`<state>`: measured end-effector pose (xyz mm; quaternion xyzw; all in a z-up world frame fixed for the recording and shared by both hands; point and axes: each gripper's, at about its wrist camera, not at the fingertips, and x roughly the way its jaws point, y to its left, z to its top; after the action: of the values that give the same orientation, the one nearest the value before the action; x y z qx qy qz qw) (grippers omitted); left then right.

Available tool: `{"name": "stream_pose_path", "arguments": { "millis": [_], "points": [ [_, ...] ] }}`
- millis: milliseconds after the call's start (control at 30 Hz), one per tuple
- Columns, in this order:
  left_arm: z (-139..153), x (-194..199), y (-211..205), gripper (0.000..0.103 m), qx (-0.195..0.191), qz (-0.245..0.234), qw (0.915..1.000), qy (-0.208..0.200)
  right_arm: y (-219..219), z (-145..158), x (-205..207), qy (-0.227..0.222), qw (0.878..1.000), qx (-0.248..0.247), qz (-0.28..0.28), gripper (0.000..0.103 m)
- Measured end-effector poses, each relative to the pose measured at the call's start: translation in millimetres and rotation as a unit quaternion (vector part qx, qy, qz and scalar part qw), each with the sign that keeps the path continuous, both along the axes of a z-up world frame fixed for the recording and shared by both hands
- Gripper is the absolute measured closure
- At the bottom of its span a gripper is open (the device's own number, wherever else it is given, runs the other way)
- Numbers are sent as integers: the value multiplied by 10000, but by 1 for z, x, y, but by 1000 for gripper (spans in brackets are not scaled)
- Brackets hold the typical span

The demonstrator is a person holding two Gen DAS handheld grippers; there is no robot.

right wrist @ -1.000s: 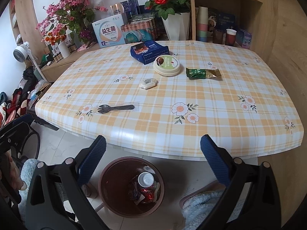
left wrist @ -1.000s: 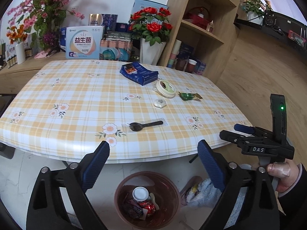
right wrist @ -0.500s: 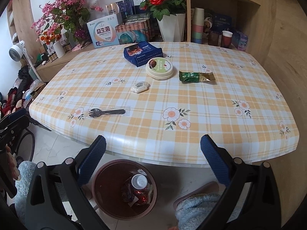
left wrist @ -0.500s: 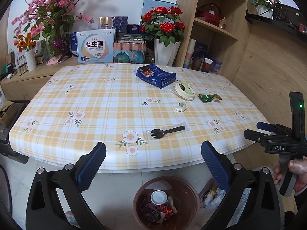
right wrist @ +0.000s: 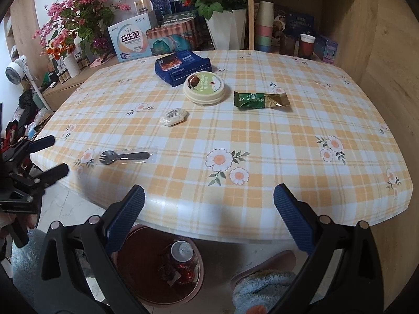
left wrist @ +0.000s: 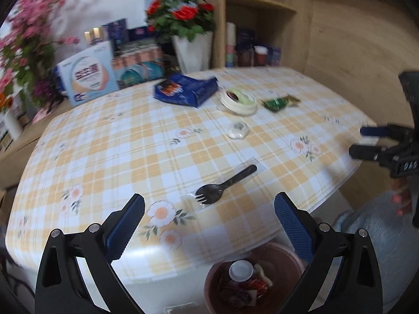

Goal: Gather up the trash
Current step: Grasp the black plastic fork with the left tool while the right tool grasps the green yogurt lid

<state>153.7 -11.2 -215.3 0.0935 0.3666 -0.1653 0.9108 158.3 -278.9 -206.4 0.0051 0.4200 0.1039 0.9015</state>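
- Left gripper (left wrist: 209, 217) is hovering over the near edge of the desk (left wrist: 131, 141), jaws spread wide and gripping nothing.
- Right gripper (right wrist: 209, 213) is hanging over the near desk edge, jaws likewise spread wide and empty; in the left wrist view it is showing at 3 o'clock, clear of the desk.
- A black plastic fork (left wrist: 225, 184) in a clear wrapper is lying flat on the desk at 12 o'clock from the left gripper, just ahead of its fingertips (left wrist: 136, 204) and not touching them.
- A small white packet (right wrist: 174, 116) is sitting mid-desk, at 11 o'clock in the right wrist view.
- A round lidded cup (right wrist: 204, 87) is resting beyond the packet, touching or just beside a blue box (right wrist: 182, 65).
- A green wrapper (right wrist: 260, 100) is lying just beside the cup, at its 3 o'clock, apart from it.
- A brown bin (right wrist: 157, 267) is standing on the floor below the near desk edge, at 6 o'clock, holding a can (right wrist: 182, 250) and crumpled wrappers.
- The left wrist view is blurring.
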Motion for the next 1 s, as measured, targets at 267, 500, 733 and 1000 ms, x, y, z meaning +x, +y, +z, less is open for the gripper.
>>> {"name": "stream_pose_path", "arguments": {
  "millis": [267,500,733,1000],
  "points": [
    [-41,57,-29,13,559,-752,9949,383,-12,-14,34,352,9992,197,22,6],
    [-62,75,-44,18,969,-1286,9854,547,-14,-22,53,440,9986,-259,-97,6],
    [-62,85,-47,41,673,-1483,9842,692,-22,-25,68,480,9986,-178,-164,6],
    [-60,88,-46,90,380,-1669,9818,821,-24,-21,87,368,9993,-106,-53,6]
  ]
}}
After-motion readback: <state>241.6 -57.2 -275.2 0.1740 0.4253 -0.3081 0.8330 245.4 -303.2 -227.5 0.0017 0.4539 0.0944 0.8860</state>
